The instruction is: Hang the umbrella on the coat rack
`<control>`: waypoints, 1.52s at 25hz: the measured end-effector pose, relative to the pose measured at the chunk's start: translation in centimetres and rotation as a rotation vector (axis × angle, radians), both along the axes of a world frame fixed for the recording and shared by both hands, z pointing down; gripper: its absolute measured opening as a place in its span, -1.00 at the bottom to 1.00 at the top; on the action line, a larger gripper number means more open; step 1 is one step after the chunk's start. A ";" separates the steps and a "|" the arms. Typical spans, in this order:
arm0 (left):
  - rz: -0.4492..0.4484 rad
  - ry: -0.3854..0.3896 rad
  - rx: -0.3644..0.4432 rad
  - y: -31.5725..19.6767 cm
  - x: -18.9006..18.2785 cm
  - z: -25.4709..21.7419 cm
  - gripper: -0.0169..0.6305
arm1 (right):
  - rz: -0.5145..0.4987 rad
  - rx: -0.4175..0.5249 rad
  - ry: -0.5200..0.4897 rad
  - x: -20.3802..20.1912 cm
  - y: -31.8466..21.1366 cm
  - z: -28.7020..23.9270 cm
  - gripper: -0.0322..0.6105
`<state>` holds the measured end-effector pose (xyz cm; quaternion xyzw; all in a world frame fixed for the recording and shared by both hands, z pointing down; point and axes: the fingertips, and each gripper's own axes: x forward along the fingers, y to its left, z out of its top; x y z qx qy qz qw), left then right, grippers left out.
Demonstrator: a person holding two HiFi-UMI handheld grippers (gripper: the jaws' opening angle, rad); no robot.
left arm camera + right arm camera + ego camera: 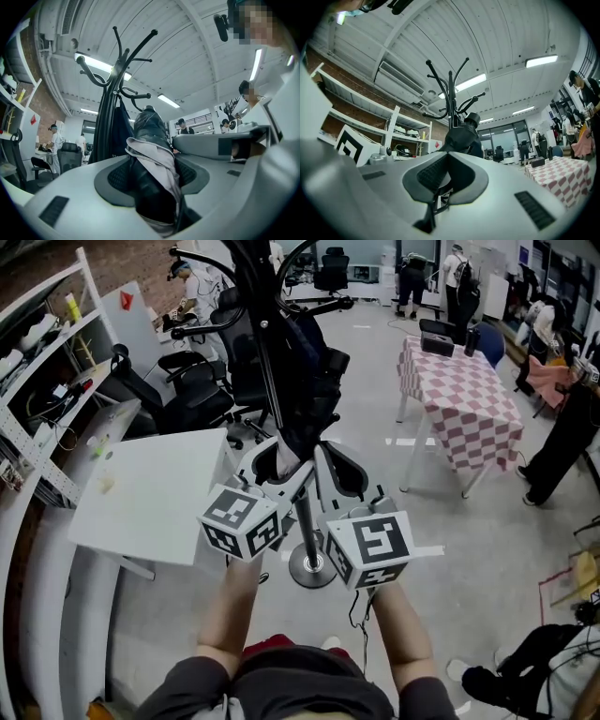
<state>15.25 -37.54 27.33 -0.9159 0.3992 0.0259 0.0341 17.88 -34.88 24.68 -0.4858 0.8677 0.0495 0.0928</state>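
Observation:
The black coat rack stands right in front of me on its round base; its curved hooks spread above in the left gripper view, and the coat rack rises ahead in the right gripper view. A folded black and grey umbrella is held upright against the pole. My left gripper is shut on the umbrella, whose bundled fabric fills its jaws. My right gripper is closed on a thin lower part of the umbrella, with a dark strap hanging below the pads. A dark garment hangs on the rack.
A white table stands at my left, with black office chairs behind it and shelving along the brick wall. A checkered table is at the right, with people beside it.

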 end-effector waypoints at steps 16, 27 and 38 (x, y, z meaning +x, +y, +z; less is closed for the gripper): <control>-0.013 0.045 -0.047 -1.7 -0.9 2.4 -0.23 | 0.058 -0.094 0.042 -0.1 -1.1 3.2 -0.85; 0.020 0.031 -0.062 -2.2 -0.5 3.9 -0.20 | 0.097 -0.131 0.049 -0.2 -1.1 4.9 -0.85; 0.044 0.017 -0.088 -3.1 0.2 4.7 -0.18 | 0.164 -0.166 0.050 0.7 -1.0 6.1 -0.85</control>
